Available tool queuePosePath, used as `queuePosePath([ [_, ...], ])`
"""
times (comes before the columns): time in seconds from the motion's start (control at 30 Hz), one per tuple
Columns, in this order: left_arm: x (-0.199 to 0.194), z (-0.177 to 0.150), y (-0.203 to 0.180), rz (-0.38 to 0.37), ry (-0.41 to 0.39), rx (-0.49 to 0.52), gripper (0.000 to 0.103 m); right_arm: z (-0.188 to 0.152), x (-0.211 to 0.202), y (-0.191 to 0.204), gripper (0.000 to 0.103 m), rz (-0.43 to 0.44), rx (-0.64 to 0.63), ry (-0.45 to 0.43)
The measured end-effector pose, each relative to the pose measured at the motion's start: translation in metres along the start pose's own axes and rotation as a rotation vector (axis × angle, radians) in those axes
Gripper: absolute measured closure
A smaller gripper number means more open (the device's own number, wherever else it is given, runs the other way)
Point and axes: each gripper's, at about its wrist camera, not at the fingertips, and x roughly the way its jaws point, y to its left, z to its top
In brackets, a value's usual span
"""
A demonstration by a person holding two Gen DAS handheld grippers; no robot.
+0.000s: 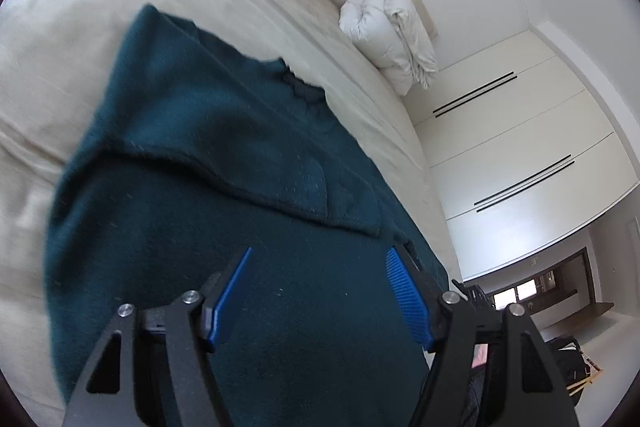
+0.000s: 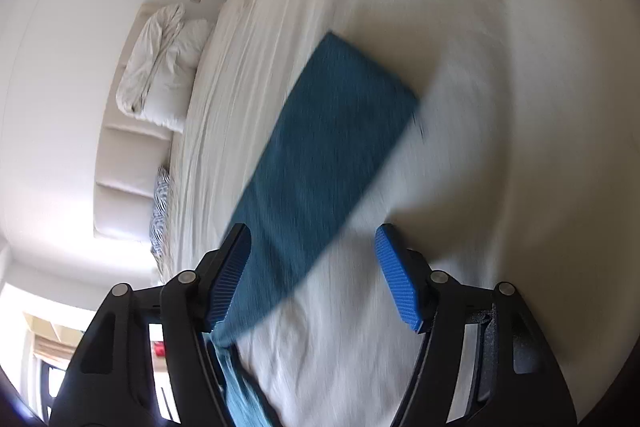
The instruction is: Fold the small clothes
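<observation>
With the teal sweater (image 1: 224, 187) lying partly folded on the bed (image 1: 100, 27), both the left gripper (image 1: 320, 297) and right gripper (image 2: 314, 277) hang spread and empty, so pinch one hem corner squarely before folding it over.

No text, label, brand, number or sign was readable in either wrist view; nothing carried any legible marking.
</observation>
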Motion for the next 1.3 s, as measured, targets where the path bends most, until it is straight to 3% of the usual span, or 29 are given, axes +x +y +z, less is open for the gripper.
queuePosePath([
  [0.17,0.02,-0.006,-0.01,0.005,0.031,-0.001,0.033,0.031,0.013,-0.015,0.061,0.005,0.076,-0.037],
  [0.33,0.03,-0.001,-0.006,-0.008,0.039,-0.04,0.033,0.063,0.01,-0.01,0.094,-0.059,0.005,-0.053],
  [0.43,0.037,0.005,-0.006,-0.024,0.035,-0.064,0.033,0.063,-0.001,0.026,0.094,-0.071,-0.099,-0.083],
  [0.5,0.043,0.009,-0.008,-0.04,0.036,-0.08,0.033,0.046,-0.003,0.072,0.094,-0.083,-0.263,-0.074],
  [0.63,0.055,0.015,-0.012,-0.085,0.041,-0.105,0.033,-0.039,0.008,0.175,0.094,-0.052,-0.662,-0.002],
  [0.73,0.069,0.015,-0.011,-0.121,0.068,-0.155,0.033,-0.142,0.03,0.228,0.094,-0.031,-0.973,0.123],
  [0.83,0.082,0.012,-0.011,-0.151,0.09,-0.18,0.033,-0.237,0.057,0.24,0.094,-0.054,-1.206,0.211],
  [0.93,0.099,0.007,-0.01,-0.178,0.119,-0.228,0.032,-0.286,0.083,0.225,0.094,-0.078,-1.247,0.298],
  [0.97,0.106,0.005,-0.011,-0.189,0.13,-0.24,0.027,-0.291,0.088,0.22,0.094,-0.092,-1.245,0.307],
  [1.0,0.111,0.005,-0.013,-0.186,0.135,-0.244,0.022,-0.302,0.092,0.216,0.093,-0.11,-1.247,0.315],
  [1.1,0.128,0.003,-0.021,-0.184,0.157,-0.247,0.017,-0.314,0.09,0.191,0.088,-0.139,-1.223,0.366],
  [1.17,0.14,0.002,-0.028,-0.169,0.177,-0.237,0.017,-0.326,0.08,0.174,0.084,-0.111,-1.22,0.365],
  [1.2,0.145,0.001,-0.033,-0.158,0.186,-0.226,0.017,-0.326,0.077,0.167,0.075,-0.096,-1.223,0.369],
  [1.23,0.15,-0.001,-0.037,-0.148,0.194,-0.212,0.018,-0.329,0.071,0.157,0.056,-0.089,-1.224,0.38],
  [1.27,0.155,-0.002,-0.043,-0.127,0.205,-0.196,0.022,-0.328,0.066,0.154,0.045,-0.081,-1.217,0.393],
  [1.3,0.158,-0.004,-0.045,-0.115,0.212,-0.189,0.033,-0.33,0.058,0.151,0.035,-0.065,-1.2,0.396],
])
